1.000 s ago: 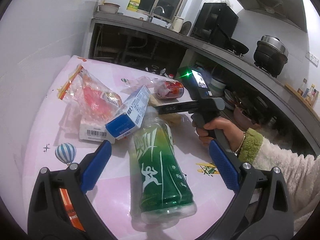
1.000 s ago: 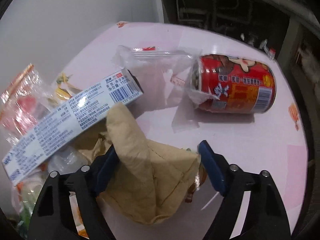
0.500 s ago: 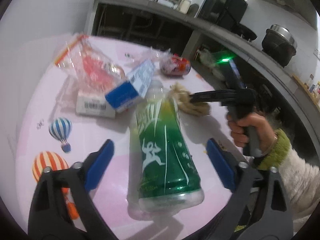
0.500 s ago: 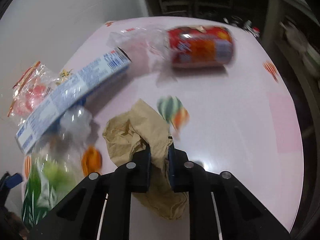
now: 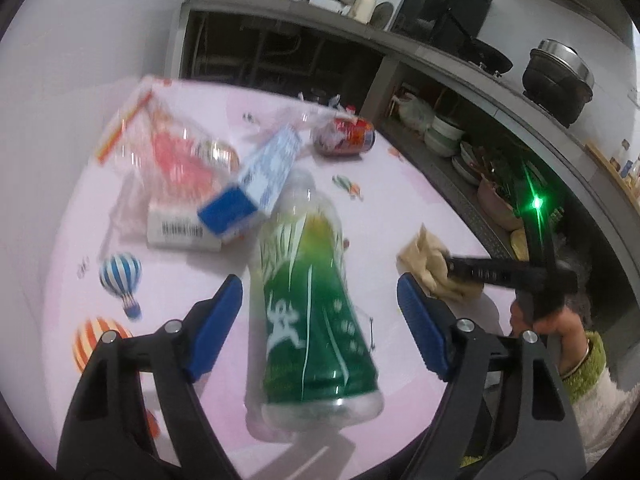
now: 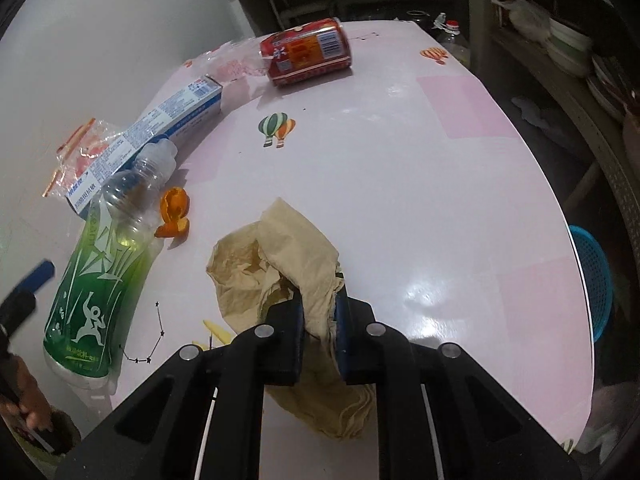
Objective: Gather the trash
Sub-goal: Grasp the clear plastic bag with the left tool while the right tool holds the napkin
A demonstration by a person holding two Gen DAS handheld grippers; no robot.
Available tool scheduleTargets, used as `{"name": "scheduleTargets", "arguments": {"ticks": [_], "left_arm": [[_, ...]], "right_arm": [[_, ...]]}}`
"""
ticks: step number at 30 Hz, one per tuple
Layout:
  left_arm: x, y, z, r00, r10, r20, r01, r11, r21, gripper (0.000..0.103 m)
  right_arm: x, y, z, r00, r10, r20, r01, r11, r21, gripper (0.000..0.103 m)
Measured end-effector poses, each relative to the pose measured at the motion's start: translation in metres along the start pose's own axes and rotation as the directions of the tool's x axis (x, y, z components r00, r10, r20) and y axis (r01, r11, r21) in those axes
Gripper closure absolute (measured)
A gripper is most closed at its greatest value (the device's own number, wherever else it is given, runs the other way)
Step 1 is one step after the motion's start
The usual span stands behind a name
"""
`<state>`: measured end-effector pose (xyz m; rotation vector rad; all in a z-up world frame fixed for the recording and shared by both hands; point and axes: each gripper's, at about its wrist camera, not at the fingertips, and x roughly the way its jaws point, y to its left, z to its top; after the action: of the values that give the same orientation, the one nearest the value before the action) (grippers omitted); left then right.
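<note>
Left wrist view is motion-blurred on the far side, so I can't read the clear crinkly plastic wrapper with red print (image 5: 176, 152) or the white barcoded carton (image 5: 182, 234) under it. My left gripper (image 5: 320, 312) is cut off at the bottom edge. Its jaws are closing, blue pads either side of the green-labelled clear plastic bottle (image 5: 316, 320) lying on the pink round balloon-printed bench (image 5: 168, 300). Neither pad touches it, so nothing is gripped.

My right gripper (image 6: 319, 322) has its jaws clenched on the crumpled tan paper bag (image 6: 276, 264). A fold of it is pinched between the pads and the rest bulges out in front and below, partly hidden by the fingers. From the left wrist view the bag sits at the right edge of the bench, only partly visible behind the right tool. The hand with a green fuzzy cuff (image 5: 560, 320) holding that tool is blurred.

Still on the bench: a long blue-and-white cardboard box (image 6: 160, 128) resting over the bottle neck, a red dented drink can (image 6: 308, 50) on its side at the far side, and a piece of orange peel (image 6: 174, 212) just right of the bottle. A blue mesh plastic basket (image 6: 596, 284) shows past the bench's right rim, mostly cut off.
</note>
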<state>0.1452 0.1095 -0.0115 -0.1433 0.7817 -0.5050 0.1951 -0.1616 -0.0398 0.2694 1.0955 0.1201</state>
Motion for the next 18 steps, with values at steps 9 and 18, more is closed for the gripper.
{"name": "scheduleTargets", "arguments": {"ticks": [9, 18], "left_arm": [[0.025, -0.038, 0.091, 0.992, 0.119, 0.051, -0.129, 0.953, 0.275, 0.023], [0.182, -0.066, 0.163, 0.899, 0.437, -0.027, -0.272, 0.605, 0.748, 0.021]], "right_arm": [[-0.001, -0.004, 0.0, 0.999, 0.03, 0.018, -0.03, 0.999, 0.015, 0.09], [-0.004, -0.015, -0.003, 0.995, 0.095, 0.019, -0.095, 0.995, 0.036, 0.09]]}}
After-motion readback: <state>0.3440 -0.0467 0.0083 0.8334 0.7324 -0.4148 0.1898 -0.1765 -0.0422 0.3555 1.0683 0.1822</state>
